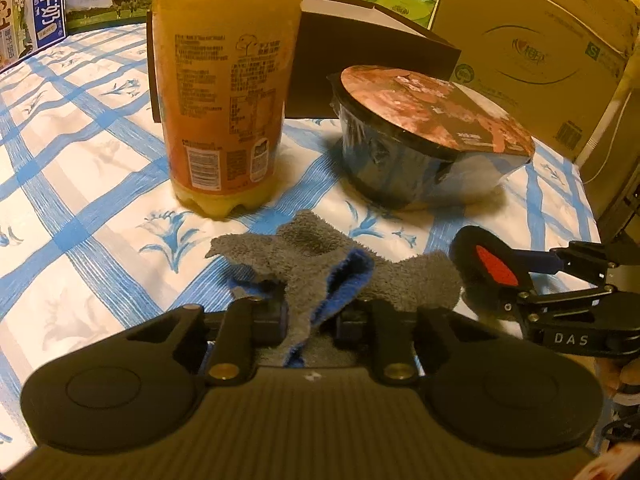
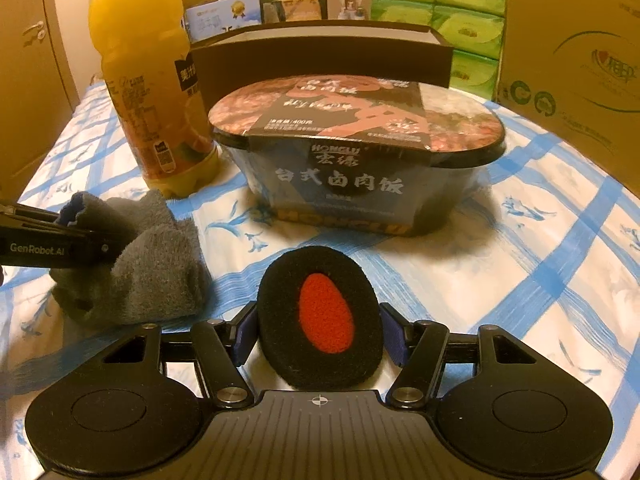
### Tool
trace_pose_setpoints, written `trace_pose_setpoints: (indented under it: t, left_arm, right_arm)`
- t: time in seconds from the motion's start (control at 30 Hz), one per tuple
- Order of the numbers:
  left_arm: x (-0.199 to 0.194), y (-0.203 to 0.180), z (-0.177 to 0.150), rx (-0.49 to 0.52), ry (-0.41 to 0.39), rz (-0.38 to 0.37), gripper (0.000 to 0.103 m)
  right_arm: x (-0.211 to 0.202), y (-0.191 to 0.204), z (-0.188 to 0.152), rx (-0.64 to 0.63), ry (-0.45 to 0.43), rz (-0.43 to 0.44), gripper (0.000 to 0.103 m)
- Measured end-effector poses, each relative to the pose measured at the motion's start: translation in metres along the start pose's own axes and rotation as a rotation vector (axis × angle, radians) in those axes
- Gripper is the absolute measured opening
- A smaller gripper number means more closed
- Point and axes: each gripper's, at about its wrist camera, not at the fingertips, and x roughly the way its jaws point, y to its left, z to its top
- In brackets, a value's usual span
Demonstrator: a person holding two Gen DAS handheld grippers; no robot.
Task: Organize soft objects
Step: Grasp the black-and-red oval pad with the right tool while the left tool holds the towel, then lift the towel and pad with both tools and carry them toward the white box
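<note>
Grey fuzzy sock [image 1: 316, 264] with a blue lining, pinched tight in the left tongs [image 1: 310, 320], bunched up on the blue-checked tablecloth [image 1: 100, 184] just in front of an orange juice bottle [image 1: 224, 92]. Black oval pad with a red centre [image 2: 322, 318] sitting upright between the right tongs [image 2: 320, 340], clamped from both sides, just right of the sock. Instant rice bowl [image 2: 352, 156], film still on, right behind the pad. Dark open box [image 2: 320, 56], green tissue packs [image 2: 452, 20] and a cardboard carton [image 2: 576, 68] further back.

bottle [image 2: 148, 92] left of bowl [image 2: 356, 160]
</note>
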Motion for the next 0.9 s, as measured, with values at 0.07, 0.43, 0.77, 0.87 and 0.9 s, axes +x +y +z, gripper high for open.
trace_pose_setpoints:
  t: [0.07,0.43,0.77,0.87,0.9]
  left_arm:
    - [-0.004,-0.001,0.0,0.004,-0.001,0.0,0.016]
    - [-0.043,0.001,-0.008,0.01,-0.019,0.015,0.016]
    - [-0.081,0.018,-0.011,0.02,-0.041,0.082,0.016]
    - [-0.092,0.025,-0.01,0.023,-0.054,0.106,0.016]
    - [-0.095,0.027,-0.009,0.026,-0.059,0.114,0.016]
  right_arm:
    - [-0.006,-0.002,0.001,0.007,-0.008,-0.001,0.062]
    - [-0.042,0.005,0.007,0.018,-0.039,0.013,0.062]
    - [-0.066,0.017,0.009,0.012,-0.053,0.046,0.062]
    - [-0.071,0.018,0.013,0.0,-0.058,0.054,0.062]
    - [-0.072,0.018,0.015,-0.006,-0.06,0.057,0.062]
